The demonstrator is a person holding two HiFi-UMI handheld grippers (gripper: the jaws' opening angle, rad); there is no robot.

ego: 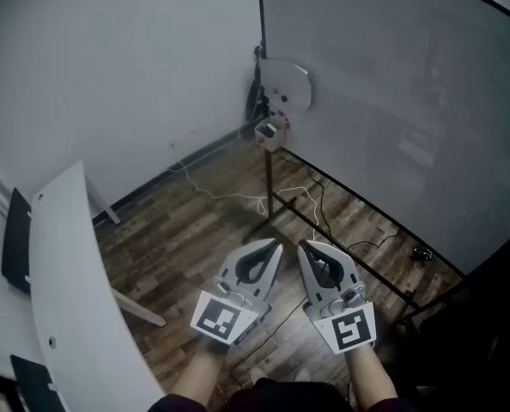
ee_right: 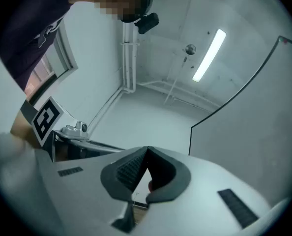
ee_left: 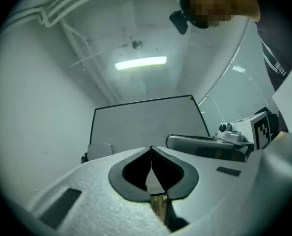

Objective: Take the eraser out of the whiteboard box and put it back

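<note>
Wood-plank floor [ego: 195, 221], grey walls, one whiteboard [ego: 392, 101] on a stand. One whiteboard box [ego: 270, 132] hangs at its lower left corner; the eraser inside cannot be made out. Two grippers: left gripper [ego: 276, 243] and right gripper [ego: 303, 245], both pressed together, empty.

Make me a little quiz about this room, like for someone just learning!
1. True or false: the left tongs and the right tongs are both shut.
2. What lies below the tongs? A) carpet B) wooden floor C) grass
3. Fill in: the small box sits at the bottom corner of the big ____.

Key: 1 true. 2 B. 3 whiteboard.
</note>
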